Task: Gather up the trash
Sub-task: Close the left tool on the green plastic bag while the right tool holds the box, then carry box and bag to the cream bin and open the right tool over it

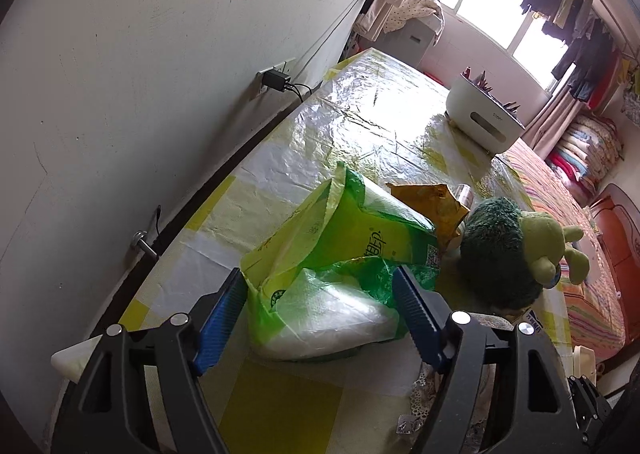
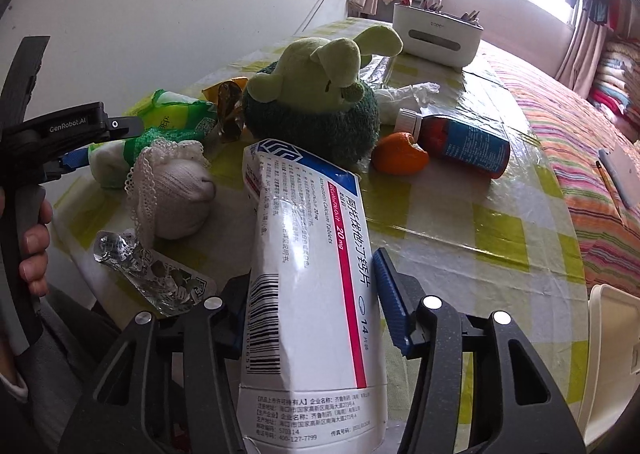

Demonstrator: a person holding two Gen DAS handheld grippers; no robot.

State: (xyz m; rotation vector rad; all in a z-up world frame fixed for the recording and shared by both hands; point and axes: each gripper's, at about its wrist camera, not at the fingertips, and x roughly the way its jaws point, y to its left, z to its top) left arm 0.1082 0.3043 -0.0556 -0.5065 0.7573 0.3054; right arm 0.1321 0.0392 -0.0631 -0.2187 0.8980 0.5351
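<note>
We find the right gripper (image 2: 310,296) clamped on the tablet box (image 2: 308,278), lower centre. The left gripper (image 1: 320,310) straddles the green tissue pack (image 1: 332,274), contact uncertain. Risk: thin film slipping, box crumpling.

A: Where does the left wrist view look from?
B: Close above the table (image 1: 372,121), angled down along the left gripper (image 1: 320,318), facing the far window (image 1: 492,1).

A: And the right wrist view?
B: Just beside it, angled down over the right gripper (image 2: 312,306).

A: What do they share?
B: The plush toy (image 1: 520,250), green bag (image 1: 340,250), white box (image 1: 484,113).
</note>
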